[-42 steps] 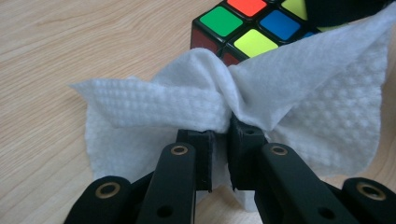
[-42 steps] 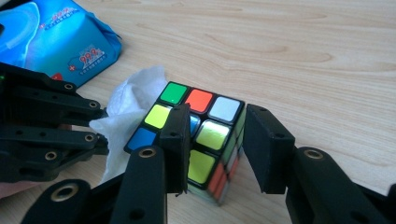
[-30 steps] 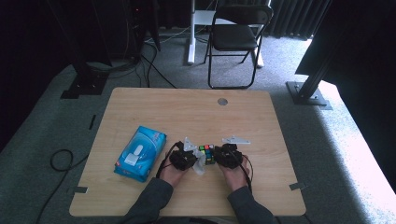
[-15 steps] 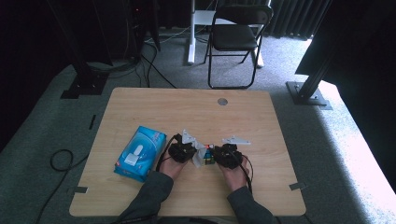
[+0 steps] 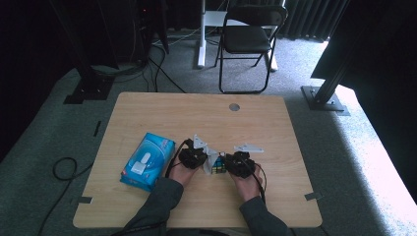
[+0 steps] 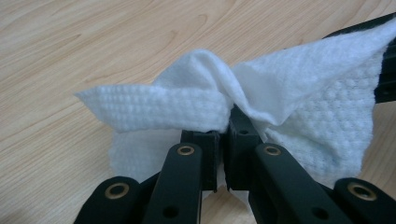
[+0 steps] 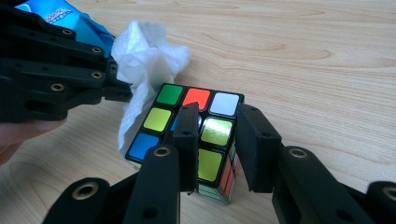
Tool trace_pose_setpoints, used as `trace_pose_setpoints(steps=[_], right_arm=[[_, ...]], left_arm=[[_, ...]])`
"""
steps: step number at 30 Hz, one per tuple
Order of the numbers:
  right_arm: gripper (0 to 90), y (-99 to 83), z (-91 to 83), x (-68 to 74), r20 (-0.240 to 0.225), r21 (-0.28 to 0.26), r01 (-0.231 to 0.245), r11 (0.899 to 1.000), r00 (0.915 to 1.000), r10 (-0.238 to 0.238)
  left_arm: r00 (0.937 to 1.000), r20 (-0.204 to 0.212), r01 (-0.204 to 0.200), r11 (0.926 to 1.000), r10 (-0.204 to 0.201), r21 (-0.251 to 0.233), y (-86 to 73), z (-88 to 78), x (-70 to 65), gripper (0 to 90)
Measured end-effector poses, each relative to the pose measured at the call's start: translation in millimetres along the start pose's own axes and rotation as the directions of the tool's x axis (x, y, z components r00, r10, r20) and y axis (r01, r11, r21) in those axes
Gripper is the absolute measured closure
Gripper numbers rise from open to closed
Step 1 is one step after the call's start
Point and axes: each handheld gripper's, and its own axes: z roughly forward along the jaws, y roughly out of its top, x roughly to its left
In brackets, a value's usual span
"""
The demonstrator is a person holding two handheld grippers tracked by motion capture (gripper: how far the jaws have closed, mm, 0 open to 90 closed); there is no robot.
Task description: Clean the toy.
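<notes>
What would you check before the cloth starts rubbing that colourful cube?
1. Left gripper pinching the white wipe: ok, jaws shut on it.
2. Right gripper gripping the puzzle cube: cannot tell; jaws straddle a corner, contact unclear.
3. Wipe reaching the cube: ok, it lies against the cube's side.
4. Blue tissue pack out of the way: ok, left of both hands.
5. Cube resting on the table: ok.
</notes>
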Motion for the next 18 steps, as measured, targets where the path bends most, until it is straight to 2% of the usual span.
trace_pose_setpoints(steps=[5, 11, 13, 14, 18], right_arm=[[70.5, -0.1, 0.0, 0.1, 0.001, -0.001, 0.000, 1.000, 1.0000, 0.000], [70.6, -1.2, 0.0, 0.3, 0.003, -0.009, -0.001, 1.000, 1.0000, 0.001], [70.5, -1.3, 0.0, 0.6, 0.004, -0.009, -0.001, 1.000, 1.0000, 0.001], [70.5, -1.3, 0.0, 0.5, 0.004, -0.010, 0.000, 1.000, 1.0000, 0.000], [70.5, -1.4, 0.0, 0.7, 0.004, -0.011, -0.001, 1.000, 1.0000, 0.001]], left_arm=[[1.0000, -0.008, 0.005, 0.9998, -0.004, 0.017, -1.3, 4.8, 0.4, 85.2], [0.9997, -0.025, 0.004, 0.9980, -0.002, 0.063, -9.5, 15.9, -1.8, 85.2], [0.9996, -0.026, -0.001, 0.9974, 0.003, 0.072, -10.2, 17.6, -2.0, 85.2], [0.9988, -0.039, -0.024, 0.9946, 0.028, 0.101, -12.6, 23.1, -3.8, 85.2], [0.9983, -0.048, -0.029, 0.9949, 0.034, 0.096, -14.2, 24.5, -4.9, 85.0]])
